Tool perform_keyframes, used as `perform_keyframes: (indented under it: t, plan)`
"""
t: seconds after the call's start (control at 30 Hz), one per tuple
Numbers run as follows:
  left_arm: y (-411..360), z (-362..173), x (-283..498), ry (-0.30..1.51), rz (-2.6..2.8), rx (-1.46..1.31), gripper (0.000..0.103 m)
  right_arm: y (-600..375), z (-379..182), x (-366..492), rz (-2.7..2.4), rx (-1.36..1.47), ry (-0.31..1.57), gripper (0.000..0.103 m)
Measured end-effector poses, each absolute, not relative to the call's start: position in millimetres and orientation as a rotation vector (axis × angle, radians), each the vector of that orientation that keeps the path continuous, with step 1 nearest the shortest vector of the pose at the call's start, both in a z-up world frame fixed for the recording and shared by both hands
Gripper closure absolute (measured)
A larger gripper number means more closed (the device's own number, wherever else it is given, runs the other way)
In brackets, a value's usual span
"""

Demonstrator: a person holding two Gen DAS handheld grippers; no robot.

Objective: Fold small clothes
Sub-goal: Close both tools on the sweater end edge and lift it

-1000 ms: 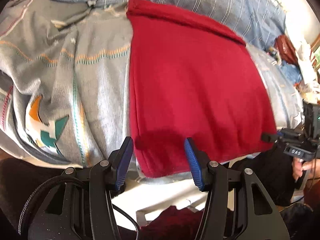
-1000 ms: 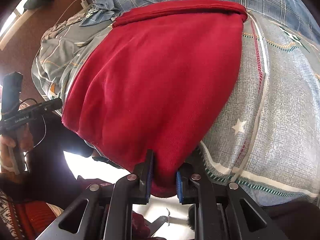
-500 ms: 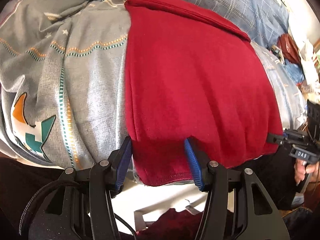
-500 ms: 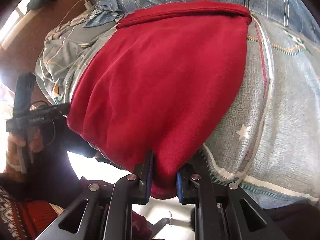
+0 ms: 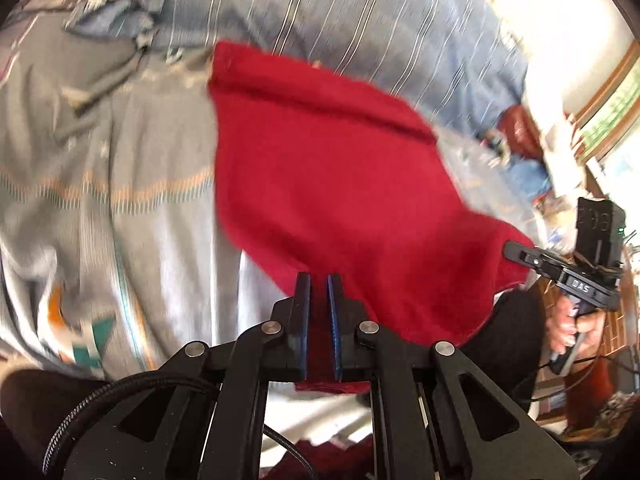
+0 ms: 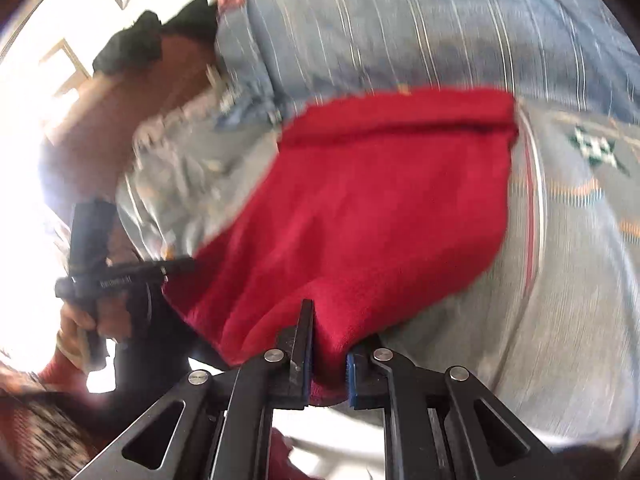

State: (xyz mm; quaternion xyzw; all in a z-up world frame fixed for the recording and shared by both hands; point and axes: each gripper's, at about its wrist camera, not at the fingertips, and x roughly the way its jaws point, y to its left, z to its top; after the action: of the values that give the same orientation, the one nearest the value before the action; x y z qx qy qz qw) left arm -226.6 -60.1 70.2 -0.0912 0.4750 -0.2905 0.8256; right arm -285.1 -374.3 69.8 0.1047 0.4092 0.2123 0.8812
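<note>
A red cloth (image 5: pixel 332 184) lies on the patterned grey bedspread (image 5: pixel 100 208), its far hem folded near the striped blue fabric. My left gripper (image 5: pixel 319 280) is shut on the cloth's near left corner and lifts it off the bed. My right gripper (image 6: pixel 327 328) is shut on the near right corner of the same cloth (image 6: pixel 380 216). The near edge hangs raised between the two grippers. Each view shows the other gripper at the side: the right one in the left wrist view (image 5: pixel 568 272), the left one in the right wrist view (image 6: pixel 120 276). Both views are blurred by motion.
Striped blue bedding (image 5: pixel 360 20) lies beyond the cloth. Cluttered items and a dark red bag (image 5: pixel 520 128) sit at the far right by a window. Dark clothes (image 6: pixel 156 36) lie at the far left in the right wrist view. The bed's near edge is just below the grippers.
My left gripper has closed on the cloth's near corner. Both grippers have risen and lifted the near edge off the bed; the right stayed shut on its corner.
</note>
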Motion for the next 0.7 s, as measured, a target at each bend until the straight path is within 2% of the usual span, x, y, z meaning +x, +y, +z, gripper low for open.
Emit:
perform_keyframes:
  t: [0.03, 0.2, 0.47, 0.5, 0.57, 0.63, 0.7]
  plan:
    - [-61, 75, -221, 0.991, -0.617, -0.193, 0.099, -376, 78, -280, 0.441, 0.226, 0.822, 0.092]
    - [-65, 88, -193, 0.947, -0.582, -0.180, 0.099, -380, 104, -254, 0.391, 0.230, 0.721, 0.092]
    - [-51, 77, -196, 1.034, -0.590, -0.228, 0.097, -374, 113, -233, 0.384, 0.198, 0.704, 0.092]
    - [-50, 73, -196, 1.060, -0.581, -0.237, 0.095, -375, 112, -233, 0.383, 0.204, 0.707, 0.092]
    - [-44, 60, -200, 1.119, -0.565, -0.277, 0.071, -379, 111, -229, 0.376, 0.227, 0.706, 0.092]
    - [-40, 51, -205, 1.152, -0.570, -0.319, 0.055, -382, 112, -227, 0.371, 0.247, 0.698, 0.092]
    - [-37, 43, -210, 1.183, -0.564, -0.356, 0.050, -385, 113, -227, 0.366, 0.252, 0.690, 0.092]
